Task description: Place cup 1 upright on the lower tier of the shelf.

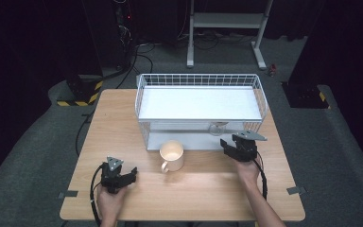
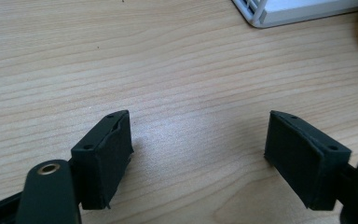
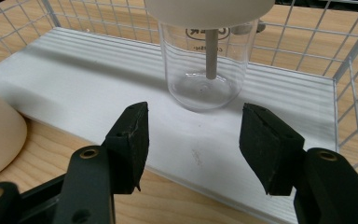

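My right tongs (image 1: 228, 144) hang released at the open front of the rack (image 1: 201, 78), jaws spread wide and holding nothing. In the right gripper view these tongs (image 3: 193, 126) point at the glass (image 3: 204, 70), which stands upright on the rack's white lower shelf (image 3: 88, 74), near its front edge and toward its right end, just beyond my jaw tips and not touching them. From above the glass (image 1: 217, 127) shows under the upper shelf. The mug (image 1: 172, 155) sits on the tabletop (image 1: 203, 189) just in front of the rack, near the middle, handle toward my edge. My left tongs (image 1: 123, 177) rest low over the tabletop near the front left corner, well apart from the mug; in the left gripper view they (image 2: 198, 135) are also released, with bare wood between the jaws
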A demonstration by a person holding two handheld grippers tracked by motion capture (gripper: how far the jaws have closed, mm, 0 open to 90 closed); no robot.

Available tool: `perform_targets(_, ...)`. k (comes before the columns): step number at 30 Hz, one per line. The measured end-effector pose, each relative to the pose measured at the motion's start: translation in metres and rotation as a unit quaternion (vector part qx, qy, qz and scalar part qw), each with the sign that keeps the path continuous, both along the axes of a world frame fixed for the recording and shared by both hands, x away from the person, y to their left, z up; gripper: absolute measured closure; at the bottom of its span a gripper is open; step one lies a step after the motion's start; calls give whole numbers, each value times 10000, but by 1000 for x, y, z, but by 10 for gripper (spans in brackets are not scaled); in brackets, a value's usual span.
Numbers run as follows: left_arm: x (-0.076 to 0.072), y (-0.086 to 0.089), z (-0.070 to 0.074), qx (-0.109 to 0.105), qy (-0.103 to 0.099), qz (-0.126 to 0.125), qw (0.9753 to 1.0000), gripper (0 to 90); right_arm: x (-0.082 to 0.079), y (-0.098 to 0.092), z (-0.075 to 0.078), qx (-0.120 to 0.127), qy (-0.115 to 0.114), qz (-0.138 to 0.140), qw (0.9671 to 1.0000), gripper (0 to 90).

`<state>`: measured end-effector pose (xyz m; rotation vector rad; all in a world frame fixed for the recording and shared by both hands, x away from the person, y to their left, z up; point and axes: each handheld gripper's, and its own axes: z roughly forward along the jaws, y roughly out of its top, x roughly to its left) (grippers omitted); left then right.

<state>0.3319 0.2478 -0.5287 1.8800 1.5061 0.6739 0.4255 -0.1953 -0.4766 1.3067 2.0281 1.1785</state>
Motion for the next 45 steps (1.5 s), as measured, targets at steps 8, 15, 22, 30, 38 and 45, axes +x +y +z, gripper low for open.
perform_targets(8,0,0,0,7,-7,5,10000,230,-13,-9,5,60,-73,90,9999,413)
perform_targets(15,0,0,0,11,-6,10,10000,229,-23,-19,2,152,30,167,9997,399)
perform_targets(22,0,0,0,8,-7,5,10000,229,-28,-25,1,176,9,197,9997,387)
perform_targets(30,0,0,0,8,-8,3,10000,228,-39,-36,0,249,-28,186,9995,365)
perform_targets(38,0,0,0,7,-8,3,10000,228,-47,-49,-6,302,-24,155,9994,331)
perform_targets(45,0,0,0,13,-3,4,10000,228,-53,-55,-10,226,5,149,9996,312)
